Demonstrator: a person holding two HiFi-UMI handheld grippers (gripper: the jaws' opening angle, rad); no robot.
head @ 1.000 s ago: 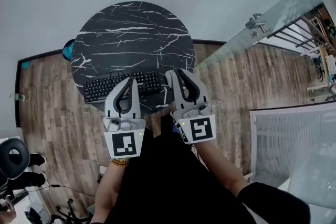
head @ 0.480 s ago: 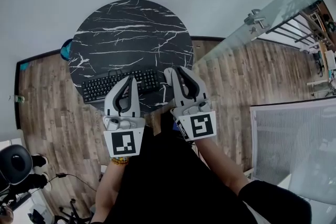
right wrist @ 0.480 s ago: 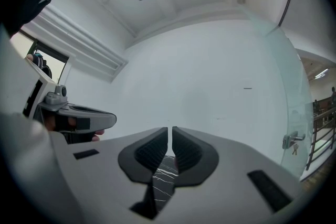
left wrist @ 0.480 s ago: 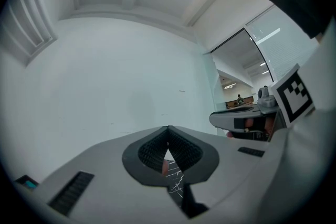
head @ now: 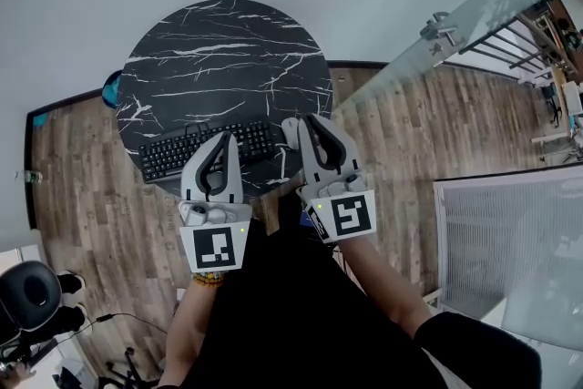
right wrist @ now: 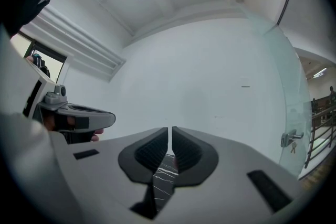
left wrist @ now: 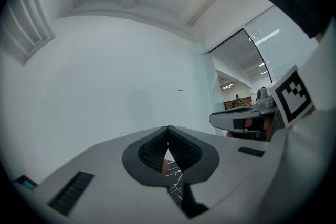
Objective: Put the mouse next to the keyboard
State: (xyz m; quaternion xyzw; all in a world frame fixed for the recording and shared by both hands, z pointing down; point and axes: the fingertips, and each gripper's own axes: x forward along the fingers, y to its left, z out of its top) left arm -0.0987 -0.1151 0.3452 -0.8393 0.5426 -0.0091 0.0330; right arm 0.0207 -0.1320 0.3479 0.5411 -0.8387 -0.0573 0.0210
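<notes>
Seen from above, a round black marble worktop veined in white carries a black keyboard on its near side. A small pale-grey mouse lies just right of it — already alongside, I'd say. The left tool hangs over the keyboard's near edge, and the right tool is just beside the mouse.

Left gripper view: the jaws meet at the tips with nothing between them.

Right gripper view: the jaws are closed and empty.

The worry — a careless sweep of the right tool could nudge the mouse off the nearby rim.
</notes>
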